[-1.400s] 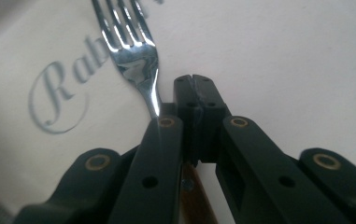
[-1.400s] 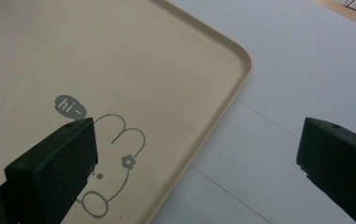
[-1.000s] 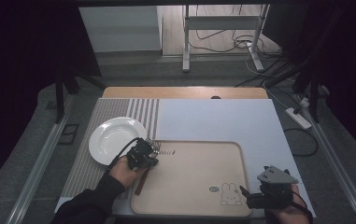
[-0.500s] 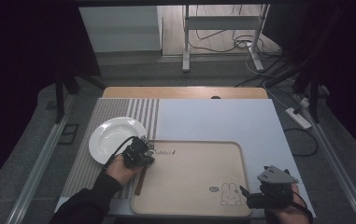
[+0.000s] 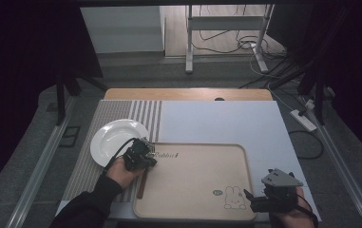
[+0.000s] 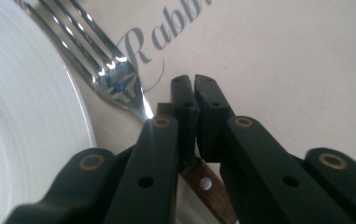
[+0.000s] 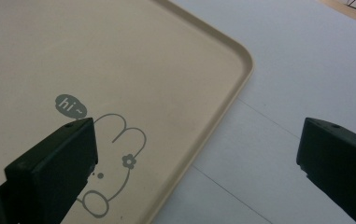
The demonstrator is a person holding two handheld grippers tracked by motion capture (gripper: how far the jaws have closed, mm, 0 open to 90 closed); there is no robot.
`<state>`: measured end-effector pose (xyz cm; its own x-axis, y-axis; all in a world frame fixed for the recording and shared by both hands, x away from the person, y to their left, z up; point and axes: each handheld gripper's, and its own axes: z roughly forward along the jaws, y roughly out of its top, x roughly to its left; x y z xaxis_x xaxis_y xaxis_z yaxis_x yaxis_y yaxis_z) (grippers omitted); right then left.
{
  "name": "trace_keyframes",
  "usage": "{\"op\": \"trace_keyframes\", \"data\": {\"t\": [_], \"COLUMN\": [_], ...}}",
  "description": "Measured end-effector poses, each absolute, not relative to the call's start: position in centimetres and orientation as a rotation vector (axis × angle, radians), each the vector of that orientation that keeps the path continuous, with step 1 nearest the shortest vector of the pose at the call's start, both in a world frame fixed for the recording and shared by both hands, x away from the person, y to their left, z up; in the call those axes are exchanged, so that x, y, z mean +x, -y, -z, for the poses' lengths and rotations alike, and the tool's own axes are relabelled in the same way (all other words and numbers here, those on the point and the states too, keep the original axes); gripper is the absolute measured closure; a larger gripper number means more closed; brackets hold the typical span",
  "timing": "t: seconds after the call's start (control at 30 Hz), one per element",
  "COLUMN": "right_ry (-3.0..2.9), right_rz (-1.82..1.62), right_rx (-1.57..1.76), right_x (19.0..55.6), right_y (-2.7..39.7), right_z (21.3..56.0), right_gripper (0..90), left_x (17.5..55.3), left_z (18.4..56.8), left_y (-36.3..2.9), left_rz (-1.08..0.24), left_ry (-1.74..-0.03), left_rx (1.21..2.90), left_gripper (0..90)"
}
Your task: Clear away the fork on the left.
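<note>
We saw the left gripper with fingers clenched on a wooden-handled steel fork, lying between the round white plate and the beige rectangular tray on the worktop. The right gripper hung released over the tray's near right corner.

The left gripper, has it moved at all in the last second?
No, barely: the left gripper stays shut on the fork, at the same spot between plate and tray.
</note>
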<state>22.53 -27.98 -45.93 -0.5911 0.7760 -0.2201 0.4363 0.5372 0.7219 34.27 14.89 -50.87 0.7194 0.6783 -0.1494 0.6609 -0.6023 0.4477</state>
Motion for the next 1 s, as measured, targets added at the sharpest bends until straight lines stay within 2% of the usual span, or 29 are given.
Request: {"op": "trace_keyframes", "data": {"t": [0.17, 0.37, 0.53, 0.63, 0.7, 1.0], "right_ry": [-2.247, -2.248, -2.247, -2.248, -2.247, -2.248], "right_rz": [-0.850, -0.849, -0.847, -0.849, -0.849, -0.848], "right_rx": [0.980, 0.981, 0.979, 0.982, 0.982, 0.982], "right_x": [22.5, 22.5, 22.5, 22.5, 22.5, 22.5], "right_y": [28.0, 27.9, 27.9, 28.0, 27.9, 27.9], "right_z": [45.9, 45.9, 45.9, 45.9, 45.9, 45.9], "right_gripper": [0.0, 0.0, 0.0, 0.0, 0.0, 0.0], "left_x": [34.2, 34.0, 33.9, 33.9, 33.8, 33.7], "left_z": [50.5, 50.1, 50.0, 50.0, 50.1, 49.8], "left_y": [-15.1, -15.2, -15.4, -15.7, -15.9, -17.2], "left_rz": [-0.068, -0.092, -0.102, -0.101, -0.096, -0.094], "left_ry": [-1.002, -0.991, -0.982, -0.974, -0.977, -0.923], "left_rx": [2.427, 2.394, 2.373, 2.362, 2.339, 2.231], "left_gripper": [79.9, 68.8, 55.1, 43.7, 42.2, 18.0]}}
